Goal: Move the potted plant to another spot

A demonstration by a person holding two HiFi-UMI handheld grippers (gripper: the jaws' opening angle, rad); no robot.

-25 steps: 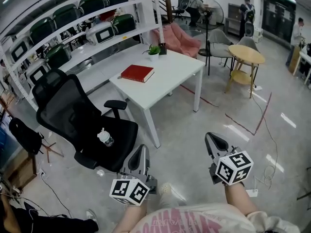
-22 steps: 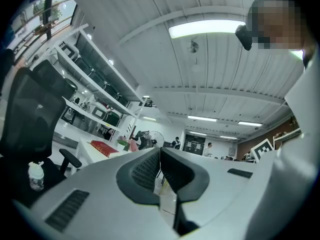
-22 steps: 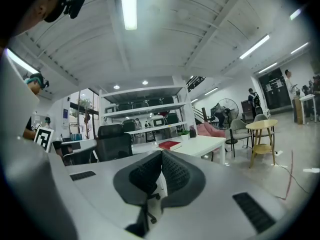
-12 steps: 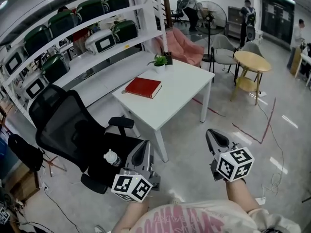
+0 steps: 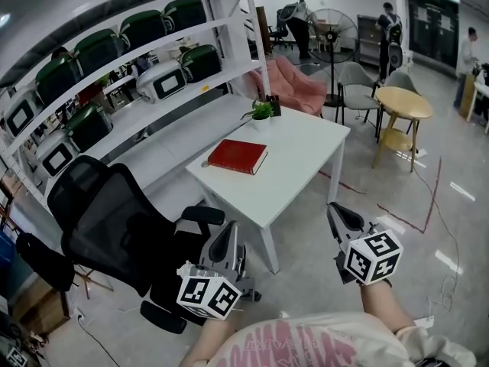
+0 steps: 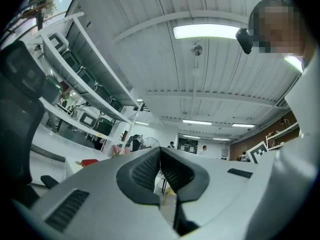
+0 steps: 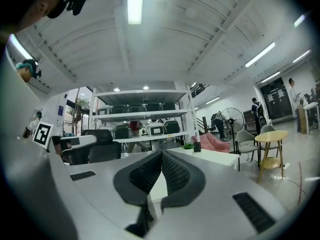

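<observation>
A small potted plant point(image 5: 262, 113) in a white pot stands at the far corner of the white table point(image 5: 306, 151); in the right gripper view the potted plant point(image 7: 188, 145) shows small beyond the jaws. A red book point(image 5: 238, 156) lies on the table nearer me. My left gripper point(image 5: 229, 234) hangs low at the left, over the black office chair point(image 5: 114, 228), its jaws shut with nothing between them. My right gripper point(image 5: 338, 212) is held low at the right, short of the table's near corner, also shut and empty. Both are well short of the plant.
White shelving point(image 5: 114, 60) with several dark green cases runs behind the table. A pink seat point(image 5: 294, 75), a standing fan point(image 5: 336, 29), a grey chair point(image 5: 359, 82) and a round wooden table point(image 5: 403, 102) stand beyond. People stand at the back. Cables lie on the floor at right.
Both grippers and my view have moved toward the table; the table, book and plant now appear closer and further right. The jaws of both stayed shut.
</observation>
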